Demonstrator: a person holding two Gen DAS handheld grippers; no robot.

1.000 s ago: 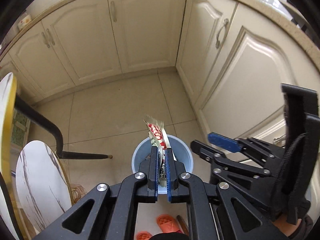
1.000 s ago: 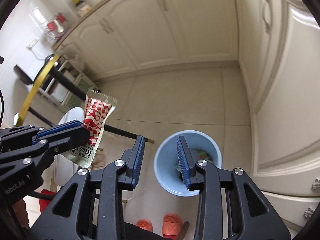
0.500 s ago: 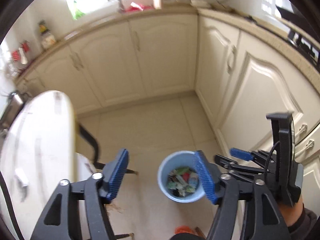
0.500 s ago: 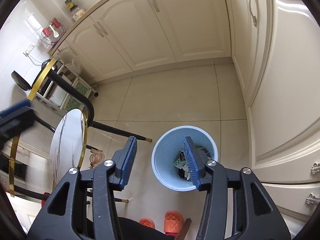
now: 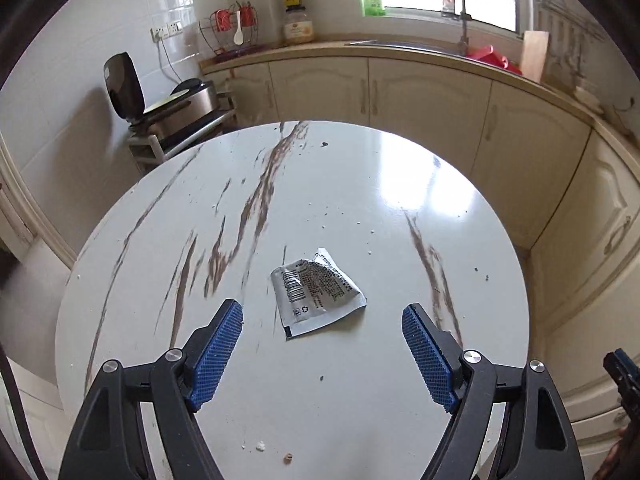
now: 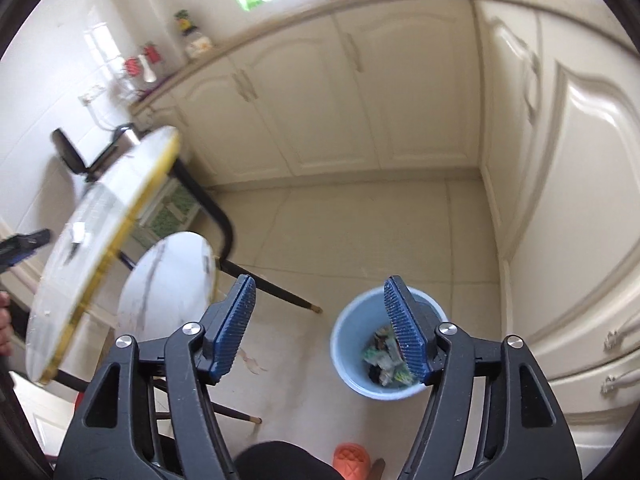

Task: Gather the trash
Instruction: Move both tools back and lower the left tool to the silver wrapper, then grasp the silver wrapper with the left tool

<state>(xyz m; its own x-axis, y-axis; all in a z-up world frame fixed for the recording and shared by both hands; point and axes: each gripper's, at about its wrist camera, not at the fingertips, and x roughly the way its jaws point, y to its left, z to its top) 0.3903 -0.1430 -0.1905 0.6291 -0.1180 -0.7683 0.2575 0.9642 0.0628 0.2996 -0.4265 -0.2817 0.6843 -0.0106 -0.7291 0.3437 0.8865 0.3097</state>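
Observation:
A crumpled grey wrapper [image 5: 316, 294] with a barcode lies on the round white marble table [image 5: 168, 216]. My left gripper [image 5: 322, 318] hovers over the table just short of the wrapper, its jaws opening wide and nothing between them. In the right wrist view the pale blue bin [image 6: 352, 376] stands on the floor with several wrappers inside. My right gripper [image 6: 320, 292] hangs above the floor beside the bin, jaws opening and empty, its right finger crossing the bin's mouth in the picture.
Crumbs and small specks dot the table. A lower small round table [image 6: 164, 292] and black chair legs [image 6: 256, 280] stand left of the bin. Cream cabinets [image 6: 328, 104] line the walls. An orange slipper [image 6: 352, 456] lies on the floor.
My left gripper let go of the red-checked wrapper over the bin, opened wide and swung left and up to the table. My right gripper rose above the bin and opened wider.

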